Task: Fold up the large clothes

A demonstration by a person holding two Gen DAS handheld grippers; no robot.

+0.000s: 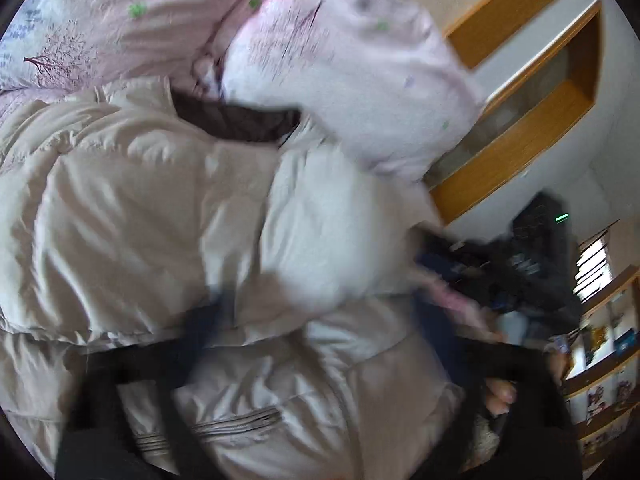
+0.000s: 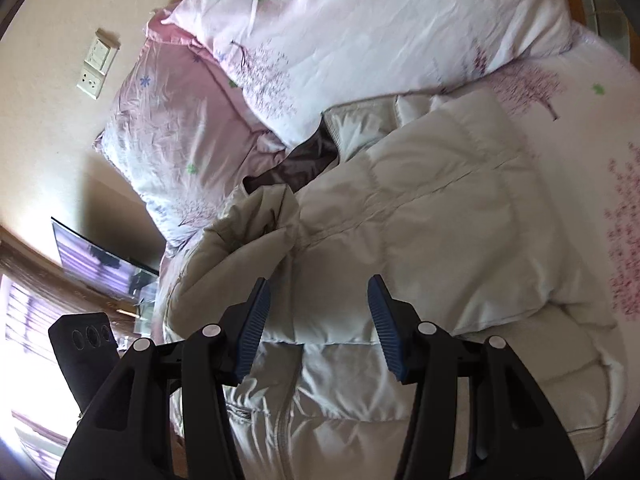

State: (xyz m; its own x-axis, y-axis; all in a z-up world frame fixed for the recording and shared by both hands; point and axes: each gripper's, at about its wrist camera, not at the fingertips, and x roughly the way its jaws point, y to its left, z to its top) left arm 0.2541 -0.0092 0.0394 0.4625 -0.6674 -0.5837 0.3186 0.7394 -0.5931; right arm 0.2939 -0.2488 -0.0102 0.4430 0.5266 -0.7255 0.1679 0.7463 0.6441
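A cream puffer jacket [image 2: 420, 208] lies spread on the bed, its dark brown lining [image 2: 304, 160] showing at the collar and one sleeve [image 2: 256, 232] folded over the front. My right gripper [image 2: 318, 280] hovers over the jacket's front by the zipper [image 2: 280, 424]. Its blue pads [image 2: 256, 320] stand apart with only the fabric below them. The left wrist view is blurred: the jacket [image 1: 140, 208] fills it, and my left gripper [image 1: 320, 312] is spread wide over a puffy fold, its fingers [image 1: 216, 312] pressing nothing.
Two pink flowered pillows [image 2: 360, 32] lie against the jacket's collar on the flowered sheet [image 2: 592, 160]. A wooden headboard [image 1: 520, 128], shelves [image 1: 608, 360] and the other dark gripper [image 1: 532, 264] sit at the right. A wall socket [image 2: 94, 64] and screen [image 2: 96, 260] are at the left.
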